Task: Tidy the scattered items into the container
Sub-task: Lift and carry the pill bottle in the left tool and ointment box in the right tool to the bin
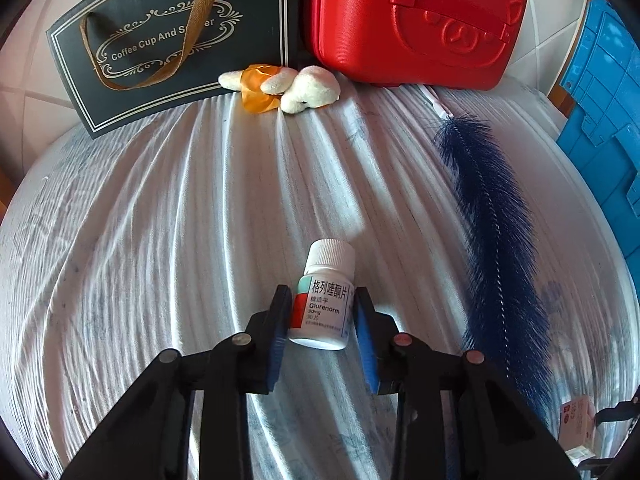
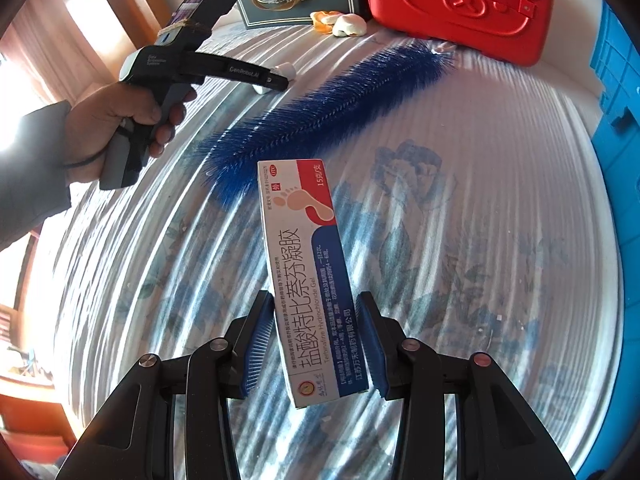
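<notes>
A ribbed white sheet with faint blue flowers [image 1: 168, 216] covers the whole surface. Along its far edge a red case [image 1: 412, 20] stands beside a dark gift bag with a gold ribbon handle [image 1: 168, 48], and a small soft toy [image 1: 296, 86] lies in front of them. A blue crate [image 1: 604, 120] sits at the right edge. A long dark blue bristle brush [image 1: 496, 240] stretches across the sheet. The right gripper [image 2: 316, 344] is clamped on a red, white and blue medicine box [image 2: 308, 276], lifted clear of the sheet. The left gripper [image 1: 322, 316], jaws narrow, has a white pill bottle [image 1: 324, 300] lying between its pads; whether both pads press it I cannot tell. A hand [image 2: 116, 124] holds that gripper's handle
</notes>
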Demonstrator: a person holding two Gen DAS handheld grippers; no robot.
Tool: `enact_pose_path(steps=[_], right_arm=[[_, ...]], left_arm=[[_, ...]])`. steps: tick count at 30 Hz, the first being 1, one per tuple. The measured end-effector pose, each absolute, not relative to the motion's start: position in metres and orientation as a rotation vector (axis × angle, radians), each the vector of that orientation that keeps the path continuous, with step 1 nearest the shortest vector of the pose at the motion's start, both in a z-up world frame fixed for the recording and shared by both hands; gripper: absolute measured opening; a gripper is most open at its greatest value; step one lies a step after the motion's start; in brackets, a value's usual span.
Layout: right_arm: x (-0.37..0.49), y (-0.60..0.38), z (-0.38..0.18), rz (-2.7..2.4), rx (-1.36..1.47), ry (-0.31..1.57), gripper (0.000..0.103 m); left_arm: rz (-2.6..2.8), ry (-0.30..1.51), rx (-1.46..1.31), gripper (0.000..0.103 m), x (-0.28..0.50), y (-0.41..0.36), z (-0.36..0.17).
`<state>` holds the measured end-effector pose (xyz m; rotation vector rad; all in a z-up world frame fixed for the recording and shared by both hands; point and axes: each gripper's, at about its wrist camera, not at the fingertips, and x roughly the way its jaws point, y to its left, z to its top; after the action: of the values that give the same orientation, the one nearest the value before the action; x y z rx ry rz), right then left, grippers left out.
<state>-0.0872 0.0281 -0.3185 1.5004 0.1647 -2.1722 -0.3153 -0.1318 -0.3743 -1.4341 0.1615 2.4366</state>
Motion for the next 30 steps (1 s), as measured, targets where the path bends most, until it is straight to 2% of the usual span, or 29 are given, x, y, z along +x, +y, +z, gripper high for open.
enact_pose_path(steps=[14, 30], right_arm=[[-0.078, 0.024, -0.305, -2.183, 1.476, 0.158, 0.042], [-0.041, 0.038, -0.253, -2.219, 1.407, 0.18, 0.042]], left_arm=[[2.482, 0.149, -1.381, 0.027, -0.266, -0.129, -0.346], [2.598, 0.148, -1.335, 0.027, -0.173, -0.135, -0.266]])
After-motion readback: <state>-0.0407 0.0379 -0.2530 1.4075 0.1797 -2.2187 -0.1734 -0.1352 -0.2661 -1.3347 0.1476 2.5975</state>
